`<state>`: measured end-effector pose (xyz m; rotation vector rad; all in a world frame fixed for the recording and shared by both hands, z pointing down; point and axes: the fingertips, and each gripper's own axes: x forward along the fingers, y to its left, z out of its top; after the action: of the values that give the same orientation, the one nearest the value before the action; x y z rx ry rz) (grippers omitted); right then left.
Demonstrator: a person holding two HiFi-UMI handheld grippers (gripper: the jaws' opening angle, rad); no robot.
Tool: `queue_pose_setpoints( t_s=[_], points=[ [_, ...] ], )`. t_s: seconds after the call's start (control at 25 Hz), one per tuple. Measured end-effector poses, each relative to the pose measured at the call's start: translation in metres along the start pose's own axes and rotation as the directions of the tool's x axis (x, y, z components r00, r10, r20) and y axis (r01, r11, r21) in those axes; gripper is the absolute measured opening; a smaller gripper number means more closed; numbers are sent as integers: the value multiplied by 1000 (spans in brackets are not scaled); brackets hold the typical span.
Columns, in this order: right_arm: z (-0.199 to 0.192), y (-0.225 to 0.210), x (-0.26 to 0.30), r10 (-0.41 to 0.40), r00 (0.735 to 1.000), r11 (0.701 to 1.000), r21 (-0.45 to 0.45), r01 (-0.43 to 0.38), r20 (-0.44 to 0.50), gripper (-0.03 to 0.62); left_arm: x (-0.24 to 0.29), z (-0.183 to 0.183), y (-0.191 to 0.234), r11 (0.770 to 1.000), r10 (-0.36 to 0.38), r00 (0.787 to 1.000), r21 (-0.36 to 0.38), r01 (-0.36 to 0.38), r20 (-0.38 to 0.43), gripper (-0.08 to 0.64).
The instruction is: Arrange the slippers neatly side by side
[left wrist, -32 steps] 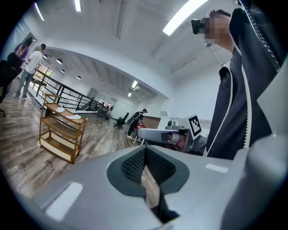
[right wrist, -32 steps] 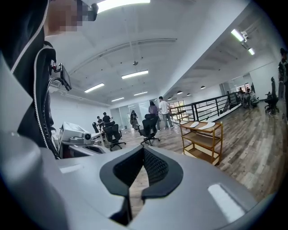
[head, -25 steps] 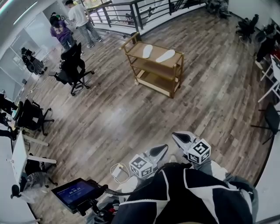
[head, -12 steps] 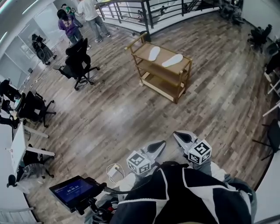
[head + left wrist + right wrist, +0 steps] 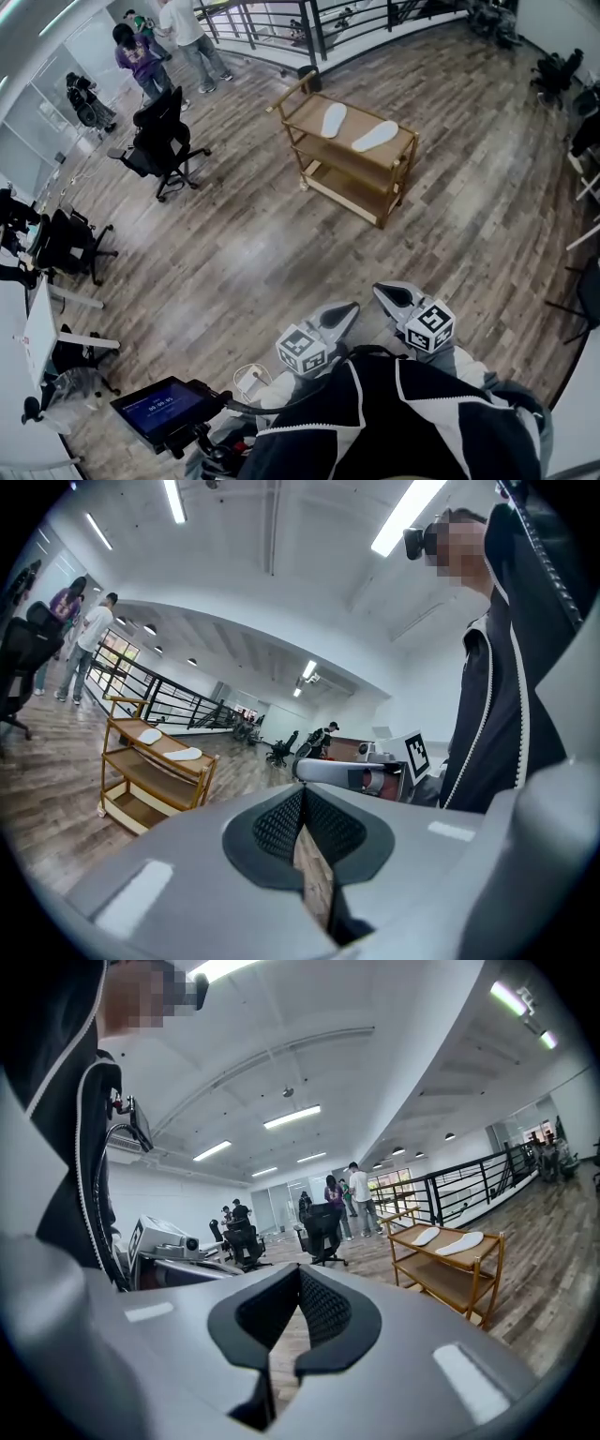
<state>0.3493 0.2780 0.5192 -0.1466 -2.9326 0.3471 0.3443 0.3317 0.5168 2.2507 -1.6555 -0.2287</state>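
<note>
A black chair (image 5: 159, 141) stands on the left. In the middle is a wood cart (image 5: 349, 148). Two white slippers lie apart on its top shelf, one slipper (image 5: 333, 118) turned away from the other slipper (image 5: 375, 136). Down low, the left gripper (image 5: 351, 308) is squeezed tight on nothing. The right gripper (image 5: 379, 291) is too.

Mid-floor on an open office level, a three-tier wooden cart (image 5: 305, 112) stands on the grey-brown plank floor (image 5: 234, 244). It is angled to the run of the boards. Two white slippers lie flat on its top shelf. The first slipper (image 5: 333, 118) is toward the handle end, and the second slipper (image 5: 375, 136) is beside it, toward the other end. The two do not touch. They lie at different angles, forming an open V rather than a matched pair.
</note>
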Motion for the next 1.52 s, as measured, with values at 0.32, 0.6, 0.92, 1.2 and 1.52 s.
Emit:
queue_pose_setpoints(
  t_s=[0.32,0.6,0.92,1.2,1.52],
  points=[
    [46,-47,95,-49,998,999,8,49,35,5,1,58,104,999,-37,999,37,37,7,18],
    [69,-71,161,-81,994,997,-4,81,69,5,-6,82,178,997,-71,997,45,70,7,18],
    [68,-86,200,-88,996,996,0,88,29,5,-3,85,215,994,-111,994,9,111,-9,18],
    [70,-127,224,-79,997,997,17,79,17,5,26,89,256,995,-102,994,-6,102,-31,18],
    [103,-226,259,-68,998,998,15,67,18,5,102,126,325,997,-71,997,7,71,-25,18]
  ],
)
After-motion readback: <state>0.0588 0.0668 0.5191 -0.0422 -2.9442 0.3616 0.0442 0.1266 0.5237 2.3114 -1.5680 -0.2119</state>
